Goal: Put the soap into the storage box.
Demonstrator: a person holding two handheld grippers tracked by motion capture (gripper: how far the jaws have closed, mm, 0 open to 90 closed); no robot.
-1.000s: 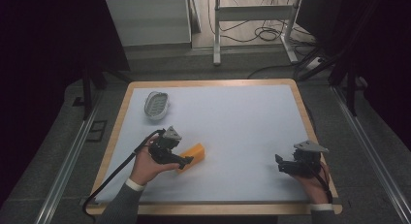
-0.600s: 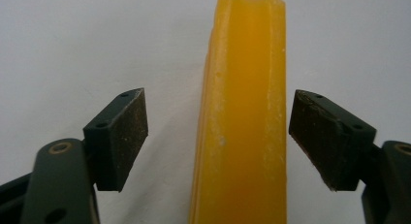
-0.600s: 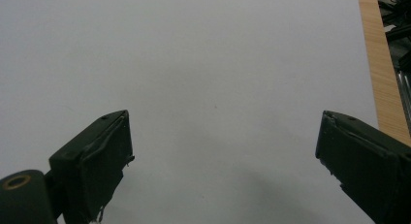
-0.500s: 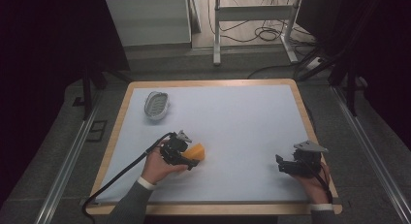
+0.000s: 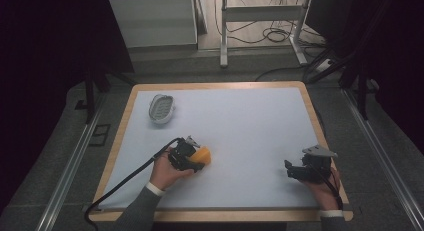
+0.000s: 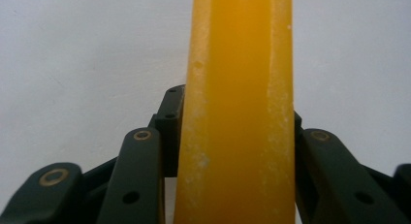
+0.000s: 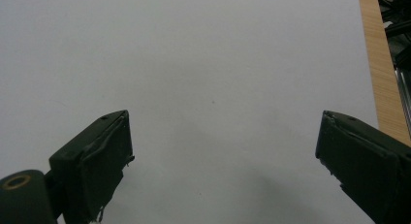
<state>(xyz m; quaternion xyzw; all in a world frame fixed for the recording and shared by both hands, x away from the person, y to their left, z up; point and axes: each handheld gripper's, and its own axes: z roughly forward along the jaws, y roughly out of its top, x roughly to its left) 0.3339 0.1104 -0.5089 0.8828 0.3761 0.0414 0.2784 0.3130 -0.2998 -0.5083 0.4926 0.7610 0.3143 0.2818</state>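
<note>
**Left gripper clamps the orange block; right gripper waits apart**

The left gripper sits low on the white table, its fingers having just been closing, and they now press on the orange block from both sides. In the left gripper view the block stands as a tall slab running straight up between the two black fingers, its flat faces against the pads, so the hold looks square rather than skewed. Gripping it across the narrow width probably gives the firmest purchase for a lift.

Taking the block as the landmark: the grey ribbed dish lies well apart, beyond it and toward the table's far left corner, likely where the block belongs. The right gripper rests well apart on the block's other side, near the table's near right edge. Its fingers stand wide with nothing between them, only bare table, which suggests it is kept out of the way.
</note>
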